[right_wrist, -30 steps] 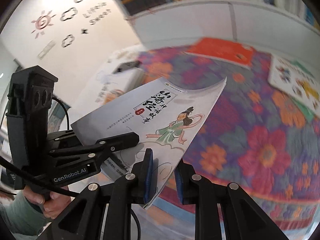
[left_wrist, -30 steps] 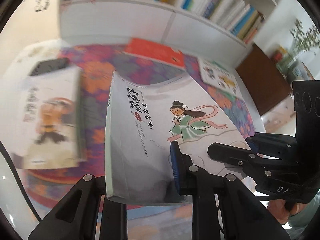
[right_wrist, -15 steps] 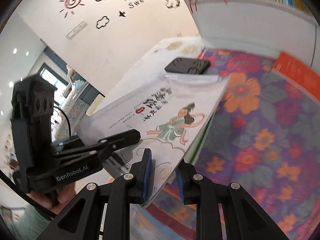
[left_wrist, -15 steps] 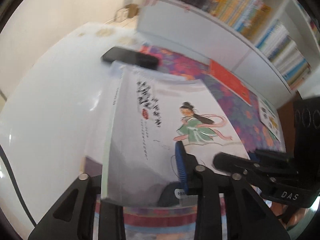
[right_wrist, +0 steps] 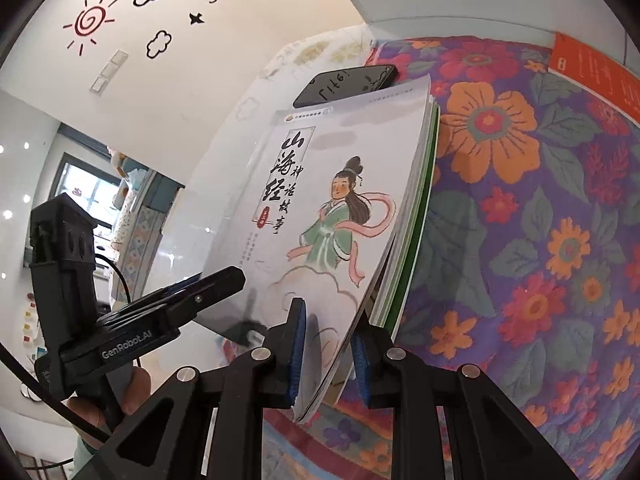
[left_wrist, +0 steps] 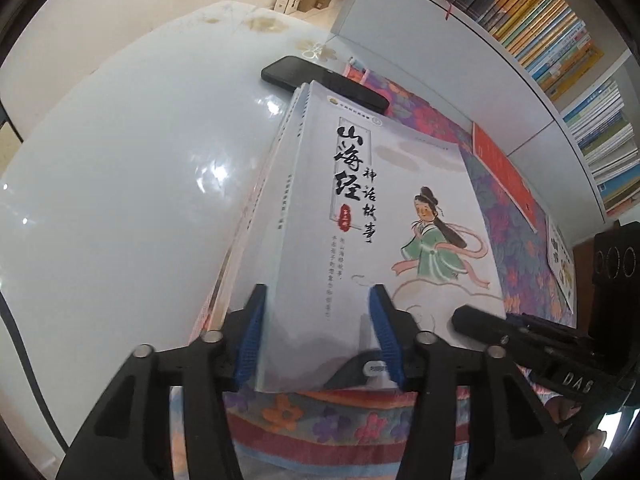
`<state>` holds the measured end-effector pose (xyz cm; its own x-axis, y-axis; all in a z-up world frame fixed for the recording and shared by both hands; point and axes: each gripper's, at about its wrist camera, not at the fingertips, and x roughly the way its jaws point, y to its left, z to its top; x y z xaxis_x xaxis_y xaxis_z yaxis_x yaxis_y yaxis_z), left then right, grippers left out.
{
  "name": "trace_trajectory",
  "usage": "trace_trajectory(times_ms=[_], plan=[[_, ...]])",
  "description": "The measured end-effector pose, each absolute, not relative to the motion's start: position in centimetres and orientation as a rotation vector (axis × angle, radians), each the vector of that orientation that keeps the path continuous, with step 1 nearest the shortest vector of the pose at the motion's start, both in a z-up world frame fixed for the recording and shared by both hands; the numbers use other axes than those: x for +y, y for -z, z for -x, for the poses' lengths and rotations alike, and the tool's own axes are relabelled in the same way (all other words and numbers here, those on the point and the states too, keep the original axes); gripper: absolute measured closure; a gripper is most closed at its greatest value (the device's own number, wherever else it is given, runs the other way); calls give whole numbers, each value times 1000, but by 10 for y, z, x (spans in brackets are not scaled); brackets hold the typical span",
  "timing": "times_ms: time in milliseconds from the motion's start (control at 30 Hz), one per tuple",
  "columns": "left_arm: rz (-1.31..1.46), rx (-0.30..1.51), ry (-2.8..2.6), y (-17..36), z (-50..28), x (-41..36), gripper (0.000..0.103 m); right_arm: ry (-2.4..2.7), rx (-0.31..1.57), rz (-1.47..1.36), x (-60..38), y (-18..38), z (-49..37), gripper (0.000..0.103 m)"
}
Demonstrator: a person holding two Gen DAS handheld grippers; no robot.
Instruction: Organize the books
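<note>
Book (left_wrist: 360, 220) atop stack; right gripper (right_wrist: 326, 344) apparently pinching its corner.

You've got a black phone (left_wrist: 324, 87) lying on the glossy white table (left_wrist: 120, 184) — right at the edge of the floral cloth (right_wrist: 540, 248). Behind, the wall (right_wrist: 224, 60) carries sun and cloud decals (right_wrist: 90, 22).
</note>
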<state>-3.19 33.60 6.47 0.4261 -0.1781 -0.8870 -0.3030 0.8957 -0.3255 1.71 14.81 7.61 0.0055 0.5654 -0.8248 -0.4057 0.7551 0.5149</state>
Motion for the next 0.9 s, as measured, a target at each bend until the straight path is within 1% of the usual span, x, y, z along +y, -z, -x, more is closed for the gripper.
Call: trace_trajectory(times_ms=[167, 333, 500, 533, 600, 700, 833, 900], plan=[[407, 1127, -156, -69, 30, 339, 49, -773, 1364, -74, 164, -76, -10, 79], [505, 1096, -213, -68, 52, 366, 49, -801, 1406, -37, 157, -76, -5, 76], [557, 1104, -199, -62, 58, 369, 49, -782, 1434, -54, 144, -65, -1, 76], [554, 1107, -192, -62, 57, 365, 49, -788, 1447, -62, 146, -61, 0, 76], [516, 1109, -192, -65, 53, 354, 49, -793, 1437, -24, 155, -61, 5, 71], [423, 1100, -232, -83, 46, 335, 49, -804, 1399, 26, 152, -70, 8, 71], [358, 1016, -128, -118, 34, 289, 49, -704, 1386, 10, 103, -72, -3, 71], [347, 1013, -18, -125, 19, 256, 49, -632, 1385, -12, 68, -70, -15, 71]])
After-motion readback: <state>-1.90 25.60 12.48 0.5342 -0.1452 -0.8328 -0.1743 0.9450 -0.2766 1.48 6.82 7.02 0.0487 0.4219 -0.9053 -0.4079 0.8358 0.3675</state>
